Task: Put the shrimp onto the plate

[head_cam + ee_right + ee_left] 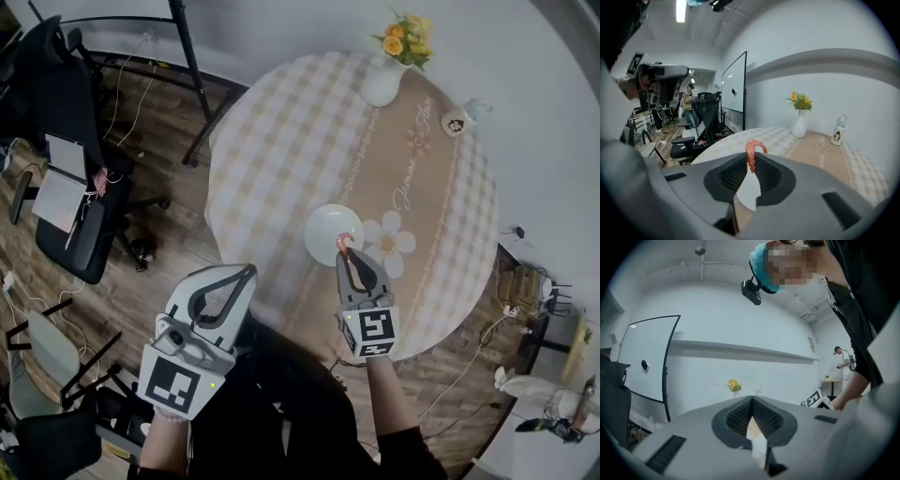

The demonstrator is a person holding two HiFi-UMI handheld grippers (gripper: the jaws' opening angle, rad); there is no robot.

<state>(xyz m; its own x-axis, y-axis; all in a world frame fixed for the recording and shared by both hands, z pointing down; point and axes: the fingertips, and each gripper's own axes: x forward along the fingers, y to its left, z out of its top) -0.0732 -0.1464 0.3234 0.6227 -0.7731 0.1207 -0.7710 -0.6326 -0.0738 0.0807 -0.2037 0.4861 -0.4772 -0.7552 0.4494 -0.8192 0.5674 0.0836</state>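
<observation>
A small orange-red curled shrimp (752, 153) sticks up from between the tips of my right gripper (751, 158), which is shut on it. In the head view the shrimp (344, 242) hangs over the near right edge of the white plate (326, 230) at the middle of the round table. My right gripper (348, 255) reaches in from the table's near side. At the lower left my left gripper (247, 274) is off the table's edge. Its jaws meet at the tips with nothing held, and the left gripper (752, 400) points at a far wall.
The round table (281, 141) has a checked and tan cloth. A white vase of yellow flowers (386, 75) and a small white mug (457, 122) stand at its far side. A black office chair (80, 187) and a stand's legs (202, 103) are on the wooden floor to the left.
</observation>
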